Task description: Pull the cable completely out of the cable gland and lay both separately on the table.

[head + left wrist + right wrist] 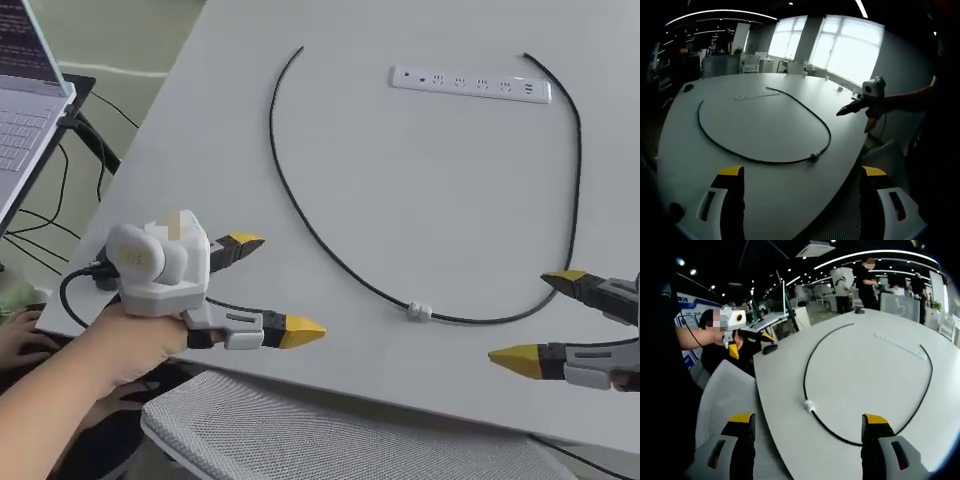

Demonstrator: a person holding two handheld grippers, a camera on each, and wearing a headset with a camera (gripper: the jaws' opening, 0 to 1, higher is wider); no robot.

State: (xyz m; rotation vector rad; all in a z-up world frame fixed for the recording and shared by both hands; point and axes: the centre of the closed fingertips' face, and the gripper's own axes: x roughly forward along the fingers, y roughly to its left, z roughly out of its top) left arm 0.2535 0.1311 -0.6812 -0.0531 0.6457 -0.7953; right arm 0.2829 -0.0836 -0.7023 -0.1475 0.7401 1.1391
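While our left gripper (285, 285) and right gripper (522, 317) gape empty, the cable gland (419, 311) sits between them on the cable (271, 135); pulling without pinning the gland may drag both.

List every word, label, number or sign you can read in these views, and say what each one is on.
Nothing can be read as text.
Laptop screen: rows of text, too small to read.
Power strip: marks by the sockets, too small to read.
Blue wall board: printing, blurred and unreadable.
Cable and cable gland: no writing visible.
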